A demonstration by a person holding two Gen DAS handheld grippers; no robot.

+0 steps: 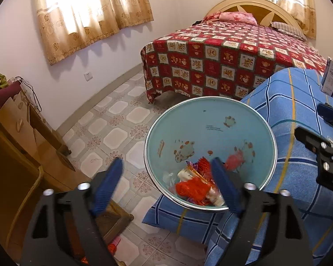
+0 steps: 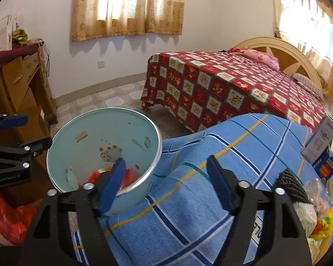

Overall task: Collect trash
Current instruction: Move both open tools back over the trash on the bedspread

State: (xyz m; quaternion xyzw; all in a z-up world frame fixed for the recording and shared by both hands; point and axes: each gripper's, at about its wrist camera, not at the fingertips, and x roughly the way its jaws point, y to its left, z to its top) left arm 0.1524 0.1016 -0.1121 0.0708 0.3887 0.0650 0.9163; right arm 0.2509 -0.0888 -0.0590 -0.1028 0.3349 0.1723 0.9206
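Observation:
A light blue enamel basin (image 1: 211, 110) with cartoon prints stands at the edge of a surface covered in blue plaid cloth (image 1: 295, 102). Red, orange and white wrappers (image 1: 195, 184) lie in its bottom. My left gripper (image 1: 166, 166) is open over the basin's near rim, with nothing between its blue pads. In the right wrist view the basin (image 2: 88, 128) sits at left, holding the trash (image 2: 128, 177). My right gripper (image 2: 166, 163) is open above the cloth (image 2: 211, 199) beside the basin's rim, empty. Each gripper also shows in the other view: the right gripper (image 1: 315, 122) and the left gripper (image 2: 31, 132).
A bed with a red patterned quilt (image 1: 222, 62) stands behind. A wooden dresser (image 1: 22, 133) is at left across the tiled floor (image 1: 122, 115). On the cloth at right lie a box (image 2: 322, 146), a dark rope coil (image 2: 290, 184) and plastic bags (image 2: 322, 221). A red bag (image 2: 11, 221) lies on the floor.

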